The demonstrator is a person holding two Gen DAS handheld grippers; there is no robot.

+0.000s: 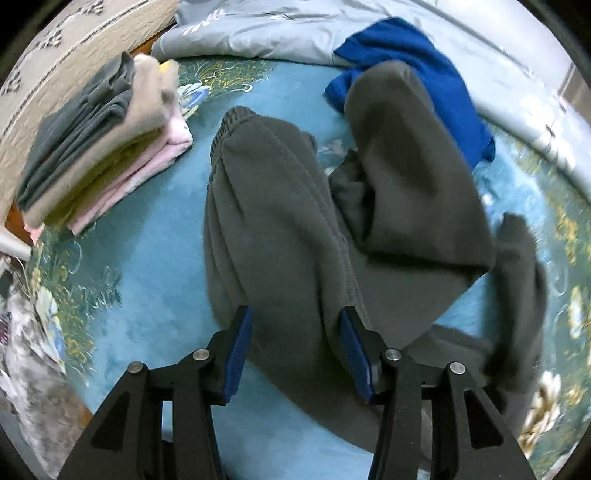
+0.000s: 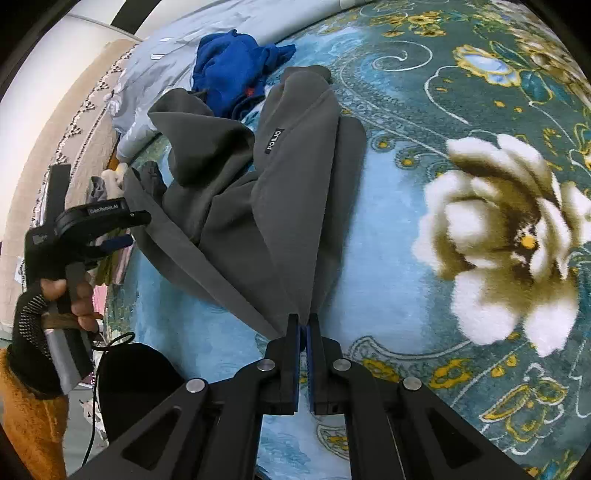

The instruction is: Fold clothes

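Right gripper (image 2: 303, 325) pinching grey trousers (image 2: 295, 177) corner; left gripper (image 1: 296, 325) spread above trousers, gripping nothing.

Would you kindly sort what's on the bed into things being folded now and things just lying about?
In hand: grey pants, pinched by right gripper; left gripper open over them.

Lying about: folded stack, blue garment, pale quilt, floral blanket.
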